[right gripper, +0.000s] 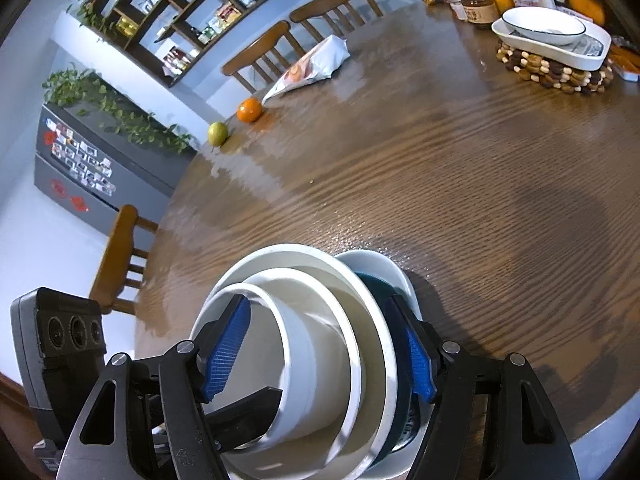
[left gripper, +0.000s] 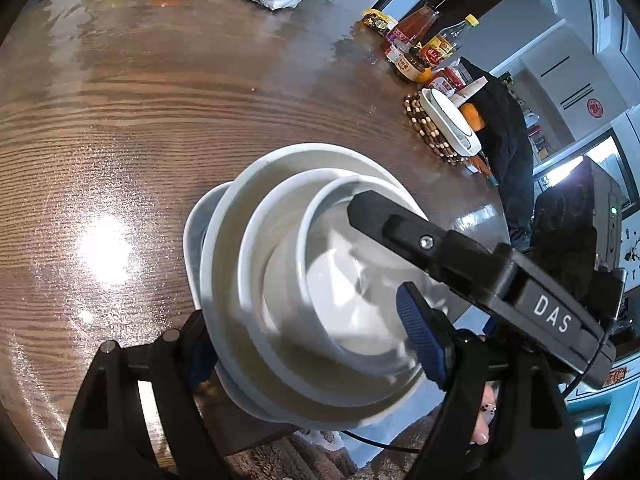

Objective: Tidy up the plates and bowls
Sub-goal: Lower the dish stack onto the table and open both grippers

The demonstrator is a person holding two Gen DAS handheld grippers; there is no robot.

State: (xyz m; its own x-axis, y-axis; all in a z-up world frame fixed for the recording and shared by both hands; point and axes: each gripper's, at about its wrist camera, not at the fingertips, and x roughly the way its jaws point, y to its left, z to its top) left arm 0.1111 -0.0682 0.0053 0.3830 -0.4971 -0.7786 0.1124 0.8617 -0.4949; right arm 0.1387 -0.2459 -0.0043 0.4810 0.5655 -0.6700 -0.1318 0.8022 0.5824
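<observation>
two fruits [right gripper: 238, 122] beyond nested bowls [right gripper: 304, 344]

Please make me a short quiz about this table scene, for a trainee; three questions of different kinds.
1. True or false: the pear lies beside the orange on the table.
2. What rests on the beaded trivet? A. white dishes B. a bottle C. a bag
3. How many nested bowls stand near the table's edge, between the grippers' fingers?

Key: 1 true; 2 A; 3 three.
</observation>
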